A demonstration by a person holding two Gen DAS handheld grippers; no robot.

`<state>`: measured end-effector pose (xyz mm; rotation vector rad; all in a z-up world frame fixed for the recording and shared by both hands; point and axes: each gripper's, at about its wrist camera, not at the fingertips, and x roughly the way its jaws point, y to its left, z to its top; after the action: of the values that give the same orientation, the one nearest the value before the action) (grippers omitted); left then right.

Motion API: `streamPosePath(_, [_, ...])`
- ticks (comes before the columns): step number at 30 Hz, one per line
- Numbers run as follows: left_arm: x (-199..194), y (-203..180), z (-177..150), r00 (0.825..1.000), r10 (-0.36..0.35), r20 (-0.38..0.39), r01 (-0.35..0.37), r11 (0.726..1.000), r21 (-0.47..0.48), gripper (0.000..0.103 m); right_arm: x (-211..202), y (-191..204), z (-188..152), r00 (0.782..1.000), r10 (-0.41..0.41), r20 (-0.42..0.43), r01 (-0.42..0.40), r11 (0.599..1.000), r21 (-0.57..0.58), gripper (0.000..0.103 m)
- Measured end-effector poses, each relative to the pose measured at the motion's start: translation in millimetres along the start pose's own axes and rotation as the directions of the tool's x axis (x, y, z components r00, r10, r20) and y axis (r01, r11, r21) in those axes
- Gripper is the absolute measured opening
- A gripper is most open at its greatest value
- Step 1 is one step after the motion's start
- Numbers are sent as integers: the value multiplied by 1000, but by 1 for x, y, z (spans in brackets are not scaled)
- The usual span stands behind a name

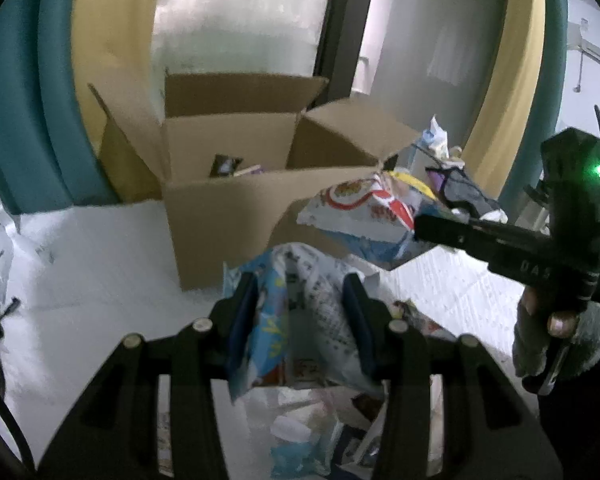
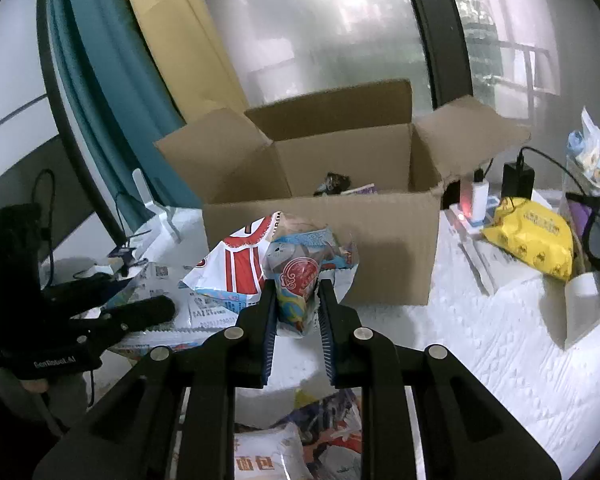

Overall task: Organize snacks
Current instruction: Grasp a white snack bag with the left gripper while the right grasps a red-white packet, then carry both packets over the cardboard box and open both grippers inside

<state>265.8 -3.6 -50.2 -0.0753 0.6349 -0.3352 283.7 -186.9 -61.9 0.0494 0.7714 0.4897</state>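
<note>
Left wrist cam: left gripper (image 1: 300, 308) is pinching a blue-and-white snack bag (image 1: 300, 316) above the white textured tabletop (image 1: 100, 272), open cardboard box (image 1: 236, 204) just ahead, frosted window (image 1: 236, 20) and teal curtain (image 1: 16, 100) behind.

Right wrist cam: right gripper (image 2: 297, 308) is clamped on a small colourful snack packet (image 2: 300, 280) in front of the same box; yellow pack (image 2: 532, 240) sits off to the right.

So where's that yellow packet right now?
In the right wrist view, the yellow packet lies on the white table, right of the cardboard box, beside the black charger.
</note>
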Motion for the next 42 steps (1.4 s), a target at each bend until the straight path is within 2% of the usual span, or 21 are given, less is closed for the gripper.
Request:
streamPosePath(10, [-17, 9, 30, 994, 44, 105, -47, 999, 25, 46, -8, 3, 28, 998, -7, 60, 9, 999, -32, 22])
streamPosePath(19, [-13, 20, 68, 975, 104, 197, -116, 992, 50, 44, -6, -9, 58, 992, -23, 121, 29, 999, -44, 22])
streamPosePath(22, [-5, 24, 78, 971, 123, 204, -135, 990, 47, 34, 2, -17, 65, 992, -25, 124, 30, 999, -32, 22])
streamPosePath(26, [6, 29, 79, 978, 122, 168, -129, 991, 33, 32, 10, -23, 69, 992, -24, 123, 27, 999, -23, 22])
streamPosePath(31, [30, 52, 52, 994, 106, 37, -104, 992, -70, 36, 16, -26, 64, 994, -13, 106, 14, 1000, -8, 22])
streamPosePath(32, [37, 58, 43, 995, 98, 1, -97, 990, -102, 44, 17, -26, 63, 995, -10, 100, 11, 1000, -6, 22])
streamPosePath(34, [42, 64, 31, 997, 75, -30, -79, 987, -137, 49, 19, -26, 60, 996, -10, 91, 11, 1000, -4, 22])
streamPosePath(35, [44, 65, 24, 997, 68, -46, -74, 986, -150, 55, 19, -26, 58, 996, -10, 87, 10, 1000, -2, 22])
streamPosePath(36, [47, 64, 18, 996, 62, -58, -70, 986, -154, 66, 20, -26, 57, 996, -12, 84, 12, 1000, 0, 22])
streamPosePath(38, [54, 61, 7, 995, 50, -87, -62, 987, -149, 75, 19, -26, 56, 997, -14, 82, 13, 1000, 3, 22])
streamPosePath(42, [73, 50, -8, 987, 41, -155, -59, 992, -111, 77, 14, -25, 54, 996, -17, 86, 16, 1000, 7, 22])
